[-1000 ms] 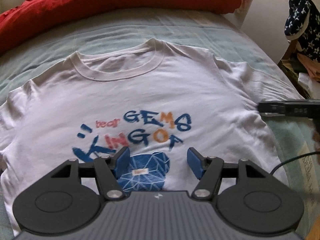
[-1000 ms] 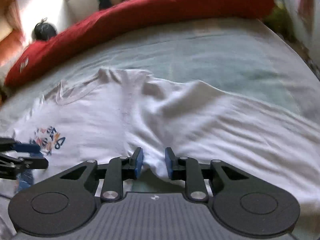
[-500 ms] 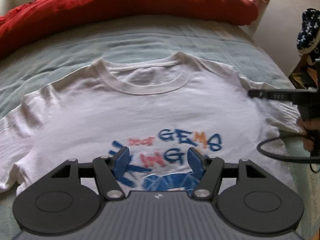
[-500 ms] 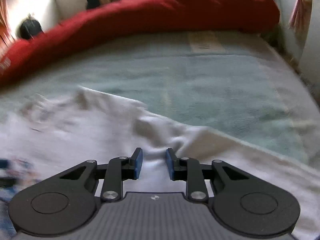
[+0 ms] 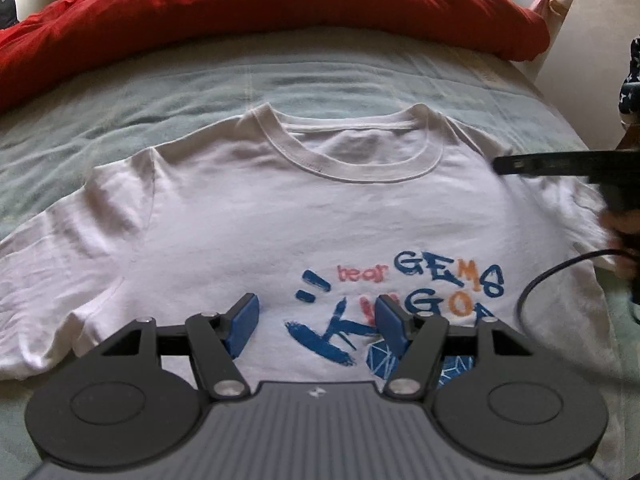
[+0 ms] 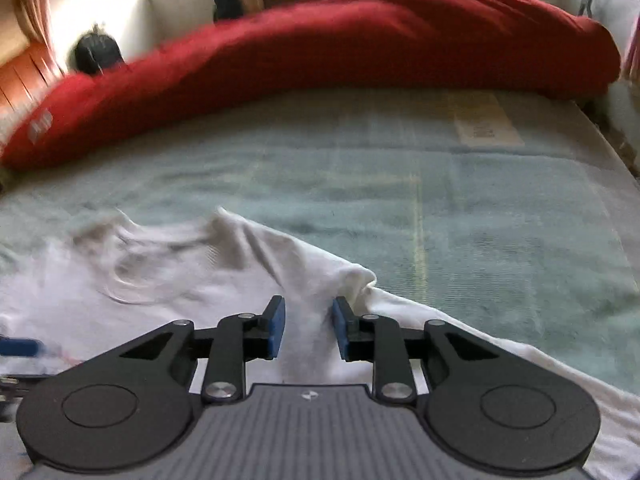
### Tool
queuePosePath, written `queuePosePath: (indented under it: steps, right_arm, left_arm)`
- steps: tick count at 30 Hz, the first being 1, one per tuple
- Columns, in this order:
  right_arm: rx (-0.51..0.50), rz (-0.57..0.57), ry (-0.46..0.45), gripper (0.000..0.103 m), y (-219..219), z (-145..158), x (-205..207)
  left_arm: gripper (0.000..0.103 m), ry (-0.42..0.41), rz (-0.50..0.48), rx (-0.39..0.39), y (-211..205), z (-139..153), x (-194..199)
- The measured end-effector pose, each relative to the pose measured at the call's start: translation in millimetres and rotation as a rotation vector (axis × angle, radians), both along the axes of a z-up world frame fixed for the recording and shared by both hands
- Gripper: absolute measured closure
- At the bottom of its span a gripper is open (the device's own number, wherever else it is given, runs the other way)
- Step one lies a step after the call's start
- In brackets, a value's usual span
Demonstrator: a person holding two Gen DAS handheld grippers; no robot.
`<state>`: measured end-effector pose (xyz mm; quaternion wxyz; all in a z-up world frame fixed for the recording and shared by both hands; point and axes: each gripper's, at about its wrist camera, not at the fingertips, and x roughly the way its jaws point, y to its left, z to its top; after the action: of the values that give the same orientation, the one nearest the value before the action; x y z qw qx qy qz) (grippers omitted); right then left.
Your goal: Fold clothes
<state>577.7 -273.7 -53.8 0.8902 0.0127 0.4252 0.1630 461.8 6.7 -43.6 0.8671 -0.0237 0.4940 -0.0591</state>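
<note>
A white T-shirt [image 5: 248, 216] with a blue and orange print [image 5: 436, 284] lies face up and spread flat on the pale green bed sheet [image 5: 160, 92], collar away from me. My left gripper [image 5: 318, 326] hovers open over the lower chest, just left of the print, with nothing between its fingers. My right gripper [image 6: 307, 328] is low over the shirt's shoulder [image 6: 352, 280]. Its jaws stand a narrow gap apart, white cloth shows in the gap, and the pads do not pinch it. In the left wrist view the right gripper [image 5: 560, 166] reaches in over the shirt's right shoulder.
A long red cushion [image 5: 280, 4] lies across the far side of the bed. A black cable [image 5: 552, 276] loops over the shirt's right edge near a hand [image 5: 624, 236]. Bare sheet [image 6: 480, 220] stretches beyond the shirt. A dark star-patterned garment [image 5: 631, 80] hangs at the right.
My left gripper has moved forward and left over the shirt, so the print now sits to the right. My right gripper has travelled from the sleeve up to the shoulder.
</note>
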Motion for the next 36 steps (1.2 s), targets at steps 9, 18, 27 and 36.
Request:
queuePosePath:
  steps: [9,18,27,36]
  right_arm:
    - [0.006,-0.081,0.005,0.069,-3,8,18]
    - [0.024,-0.013,0.030,0.058,15,4,4]
    - [0.079,0.014,-0.043,0.051,13,57,-36]
    - [0.030,0.071,0.088,0.046,5,52,-130]
  left_arm:
    - [0.034,-0.020,0.018,-0.029,6,-2,0]
    - [0.032,-0.060,-0.002,0.015,9,4,4]
    - [0.034,-0.140,-0.012,-0.004,24,23,19]
    - [0.035,-0.138,-0.219,-0.176,-24,9,88]
